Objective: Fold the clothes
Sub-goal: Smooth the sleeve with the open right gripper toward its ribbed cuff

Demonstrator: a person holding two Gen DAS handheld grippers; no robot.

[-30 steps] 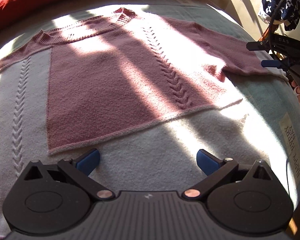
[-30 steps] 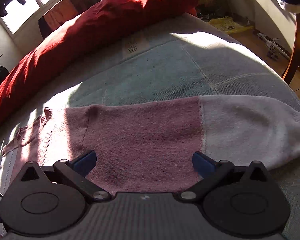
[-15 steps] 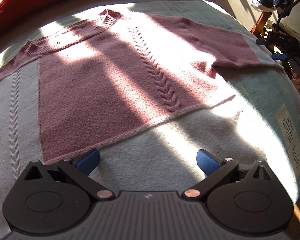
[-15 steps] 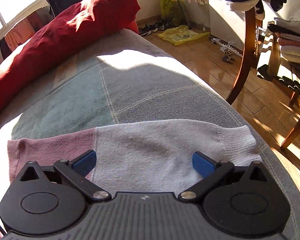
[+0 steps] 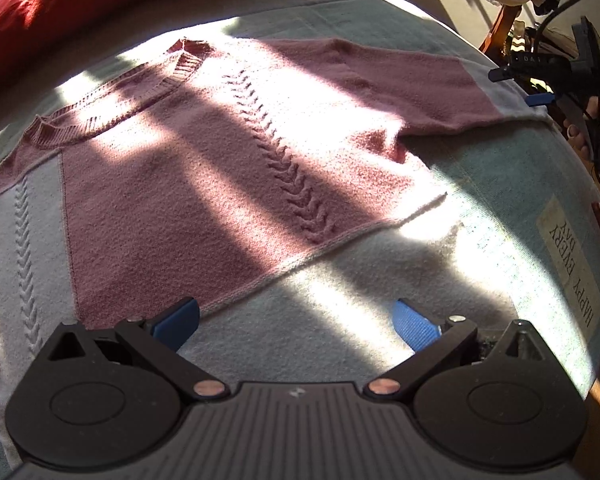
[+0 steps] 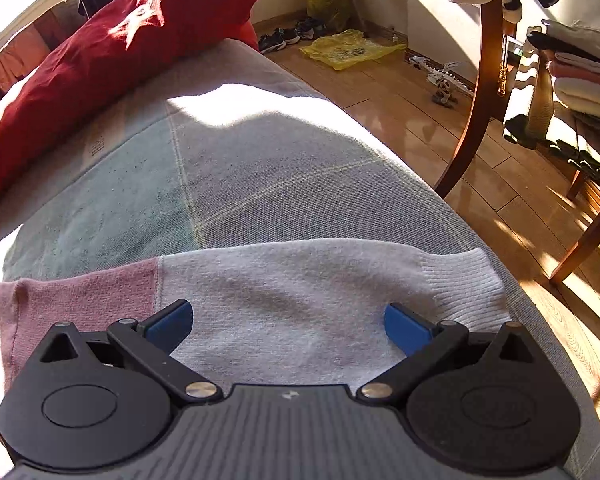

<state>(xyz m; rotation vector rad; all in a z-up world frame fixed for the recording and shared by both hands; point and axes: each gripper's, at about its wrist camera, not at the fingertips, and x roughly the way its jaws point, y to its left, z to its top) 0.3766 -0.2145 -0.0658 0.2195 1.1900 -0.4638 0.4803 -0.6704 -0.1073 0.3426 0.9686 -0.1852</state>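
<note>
A: Where is the sweater (image 5: pixel 204 168) now?

B: It lies flat and face up on the bed (image 6: pixel 260 168), collar toward the red pillow (image 6: pixel 112 48), body spread out. One sleeve (image 6: pixel 300 280) stretches straight out to the side, w/ its ribbed cuff (image 6: pixel 472 280) near the bed edge. The other side runs out of the left wrist view, so I cannot say how that sleeve lies.

A: And the grippers?

B: The left gripper (image 5: pixel 296 320) is spread wide, above the pale lower part of the sweater, holding nothing. The right gripper (image 6: pixel 288 324) is also spread wide, just over the pale end of the sleeve, w/ nothing between the jaws. If the pads touch the knit, I cannot tell.

A: How will it handle?

B: It is a soft knit, approx. medium thick, so I judge it limp and light: it will sag and stretch if lifted at one point only. It is not slippery and not fragile, but the fuzzy surface may cling to the bed cover and drag.

A: Where to take hold?

B: I think the cuff is best, because the rib is denser and gives the pads a firm edge. For the body, pinch at a seam or the bottom hem, i.e. where the fabric is doubled. The collar rib (image 5: pixel 112 112) is also a firm place.
</note>
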